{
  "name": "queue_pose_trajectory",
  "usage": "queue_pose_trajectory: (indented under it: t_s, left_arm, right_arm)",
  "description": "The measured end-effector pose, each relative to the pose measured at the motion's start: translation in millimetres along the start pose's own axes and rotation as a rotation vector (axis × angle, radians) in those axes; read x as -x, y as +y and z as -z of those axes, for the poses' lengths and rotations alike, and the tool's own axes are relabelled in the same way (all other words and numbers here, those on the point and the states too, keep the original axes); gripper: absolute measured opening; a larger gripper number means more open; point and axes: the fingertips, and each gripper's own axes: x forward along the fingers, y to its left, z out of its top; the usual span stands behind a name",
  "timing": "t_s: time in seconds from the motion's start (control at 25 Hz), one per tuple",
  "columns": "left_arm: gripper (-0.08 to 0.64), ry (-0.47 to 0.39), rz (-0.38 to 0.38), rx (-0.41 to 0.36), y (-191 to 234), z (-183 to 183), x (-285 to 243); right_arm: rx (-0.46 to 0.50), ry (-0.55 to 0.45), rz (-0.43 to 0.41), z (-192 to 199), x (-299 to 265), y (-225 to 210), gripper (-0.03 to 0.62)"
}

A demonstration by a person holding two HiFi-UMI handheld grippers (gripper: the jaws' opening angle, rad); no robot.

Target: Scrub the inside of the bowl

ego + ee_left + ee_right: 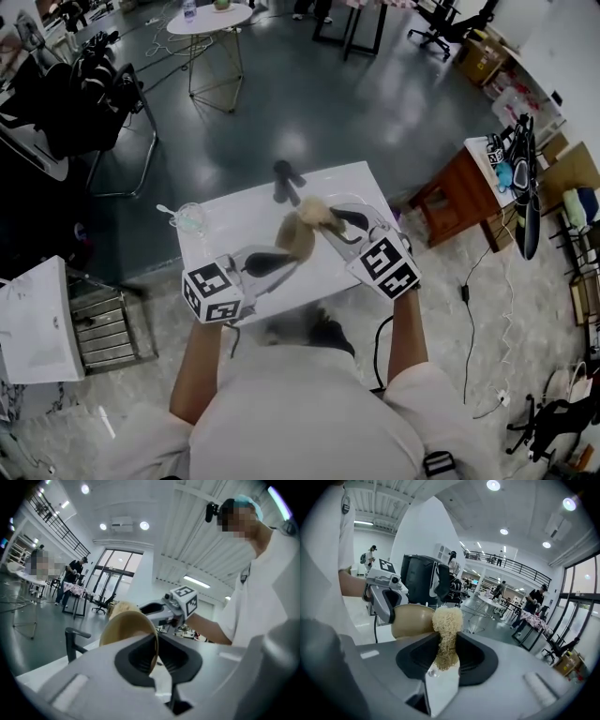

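Both grippers are raised over the white table [234, 211]. My left gripper [286, 261] is shut on the rim of a tan bowl [298, 239], and in the left gripper view the rim runs between the jaws [154, 663] with the bowl [126, 625] tipped on its side. A pale fibrous scrubber [317, 214] is held in my right gripper [330, 223]. The right gripper view shows the scrubber [447, 630] squeezed between the jaws [447, 656], its fluffy end next to the bowl [412, 620]. Whether the scrubber touches the bowl's inside is hidden.
A black upright post [286, 181] stands at the table's far edge and a clear glass [191, 218] at its left corner. A metal rack [103, 323] stands to the left, a brown cabinet [459, 192] to the right, a round side table [208, 19] far back.
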Motion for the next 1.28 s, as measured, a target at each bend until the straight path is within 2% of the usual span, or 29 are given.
queue_pose_trajectory:
  t_s: [0.12, 0.2, 0.32, 0.44, 0.68, 0.88, 0.96, 1.08, 1.28]
  left_arm:
    - [0.015, -0.051, 0.045, 0.006, -11.9, -13.3, 7.1]
    - [0.015, -0.078, 0.065, 0.011, -16.1, -20.5, 11.7]
    - [0.014, -0.116, 0.079, 0.017, -19.4, -30.0, 15.2]
    - [0.014, -0.164, 0.082, 0.019, -16.7, -41.5, 14.9]
    - [0.014, -0.212, 0.065, 0.04, 1.9, -52.0, 10.2]
    - [0.014, -0.19, 0.034, 0.072, 18.9, -42.7, 3.1]
    - [0.014, -0.162, 0.019, 0.077, 25.7, -32.9, 0.8]
    - [0.014, -0.101, 0.014, 0.067, 28.8, -17.0, -1.9]
    - [0.014, -0.041, 0.086, 0.073, 11.6, 0.6, -11.7]
  right_arm:
    - [-0.023, -0.063, -0.035, -2.0, 1.8, 1.8, 0.12]
    - [-0.043, -0.067, -0.032, 0.4, 2.4, 0.9, 0.12]
    - [-0.056, -0.007, -0.003, 15.2, -1.7, 0.8, 0.12]
    - [-0.065, 0.044, -0.011, 28.7, -6.4, 10.9, 0.119]
    - [-0.043, 0.078, -0.102, 41.7, -0.9, 45.8, 0.12]
    - [-0.074, 0.037, -0.189, 39.7, 15.8, 73.1, 0.12]
    - [-0.085, 0.003, -0.191, 34.8, 23.1, 76.6, 0.12]
    - [-0.092, -0.063, -0.129, 21.7, 39.4, 62.9, 0.118]
    - [-0.032, -0.115, -0.019, -5.0, 51.9, 32.3, 0.118]
